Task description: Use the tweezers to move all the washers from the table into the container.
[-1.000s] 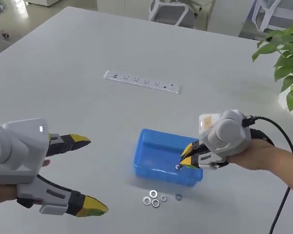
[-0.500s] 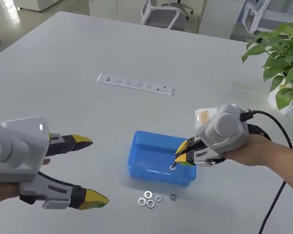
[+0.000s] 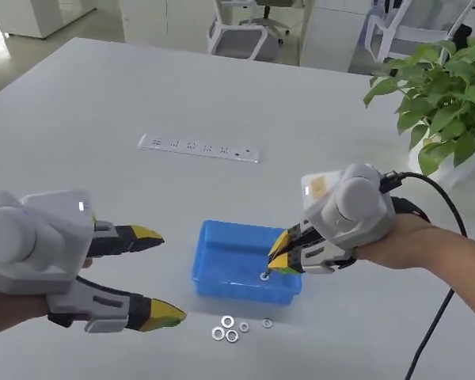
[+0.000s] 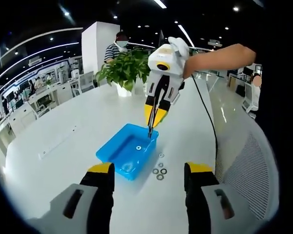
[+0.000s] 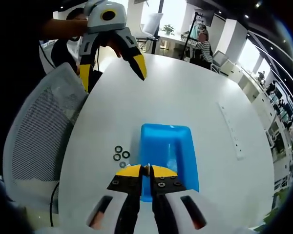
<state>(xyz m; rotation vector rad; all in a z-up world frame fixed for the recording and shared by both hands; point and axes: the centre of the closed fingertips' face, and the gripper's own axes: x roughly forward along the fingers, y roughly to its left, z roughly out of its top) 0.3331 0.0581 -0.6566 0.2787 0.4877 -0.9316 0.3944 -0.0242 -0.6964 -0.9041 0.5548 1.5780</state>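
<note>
On the white table (image 3: 222, 87), left tongs (image 3: 171, 277) gape; right tongs (image 3: 279, 261) clamp barely visible tweezers (image 4: 150, 130) over the container (image 3: 245, 290).

Item 1: left gripper (image 3: 154, 275). I hold it low on the left and roughly level. The jaws are spread wide apart, with the yellow tips pointing right. My left hand (image 3: 0, 313) grips the body from behind and below.

Item 2: right gripper (image 3: 279, 261). It is tilted down and to the left. The jaws are pressed together on thin tweezers (image 4: 149, 131), which stick out downward from the tips. My right hand (image 3: 392, 241) holds the body from behind, and the forearm (image 3: 459, 273) runs off to the right.
</note>
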